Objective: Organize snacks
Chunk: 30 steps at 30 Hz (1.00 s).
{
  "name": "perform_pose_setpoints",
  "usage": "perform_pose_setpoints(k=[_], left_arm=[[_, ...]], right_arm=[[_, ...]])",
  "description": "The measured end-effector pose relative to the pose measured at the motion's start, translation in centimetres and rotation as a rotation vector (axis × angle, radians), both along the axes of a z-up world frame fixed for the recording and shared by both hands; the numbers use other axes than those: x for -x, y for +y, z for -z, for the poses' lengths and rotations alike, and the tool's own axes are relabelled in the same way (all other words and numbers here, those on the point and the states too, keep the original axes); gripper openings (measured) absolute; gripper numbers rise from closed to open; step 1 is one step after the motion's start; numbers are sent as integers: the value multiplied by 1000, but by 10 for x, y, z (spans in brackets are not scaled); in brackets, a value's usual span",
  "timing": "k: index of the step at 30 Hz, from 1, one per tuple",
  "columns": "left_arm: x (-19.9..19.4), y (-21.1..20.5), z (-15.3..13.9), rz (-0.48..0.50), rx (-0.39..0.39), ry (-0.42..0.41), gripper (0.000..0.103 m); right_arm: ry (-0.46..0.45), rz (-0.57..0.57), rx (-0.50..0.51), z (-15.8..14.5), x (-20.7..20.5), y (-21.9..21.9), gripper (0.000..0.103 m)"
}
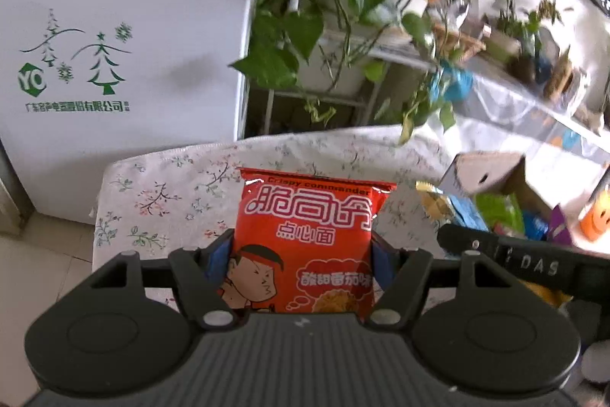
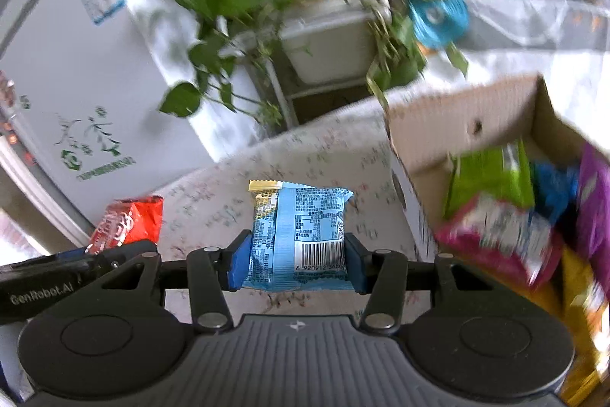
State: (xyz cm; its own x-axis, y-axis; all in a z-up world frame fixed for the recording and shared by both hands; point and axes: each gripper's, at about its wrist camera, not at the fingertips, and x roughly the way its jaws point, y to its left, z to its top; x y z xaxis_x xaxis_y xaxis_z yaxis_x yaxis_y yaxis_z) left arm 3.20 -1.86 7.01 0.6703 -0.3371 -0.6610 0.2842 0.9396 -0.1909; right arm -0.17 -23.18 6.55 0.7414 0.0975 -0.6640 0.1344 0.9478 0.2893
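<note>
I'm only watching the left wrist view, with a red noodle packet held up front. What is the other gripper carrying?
Observer: The right gripper is shut on a light blue packet, barcode side facing the camera.
Operator: What's inside that cardboard box at my right edge?
Observer: The cardboard box holds several snacks: a green packet leans behind a pink-and-white packet.
Operator: Can you see my red packet from there?
Observer: Yes, the red noodle packet shows at the far left, above the floral tablecloth, clamped in the left gripper.
</note>
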Motion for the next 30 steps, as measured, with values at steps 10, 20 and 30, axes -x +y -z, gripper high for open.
perform_pose_setpoints(k=[10,20,30], left_arm=[[12,-12,-21,-47,68,-43,70],[18,-41,-36,-57,109,-73,70],[23,-65,-38,-24,109,-84,70]], right_arm=[[-99,-166,74,-48,11,-19,57],[-160,-26,-20,-58,9,-55,57],[-210,80,-38,-71,18,-97,56]])
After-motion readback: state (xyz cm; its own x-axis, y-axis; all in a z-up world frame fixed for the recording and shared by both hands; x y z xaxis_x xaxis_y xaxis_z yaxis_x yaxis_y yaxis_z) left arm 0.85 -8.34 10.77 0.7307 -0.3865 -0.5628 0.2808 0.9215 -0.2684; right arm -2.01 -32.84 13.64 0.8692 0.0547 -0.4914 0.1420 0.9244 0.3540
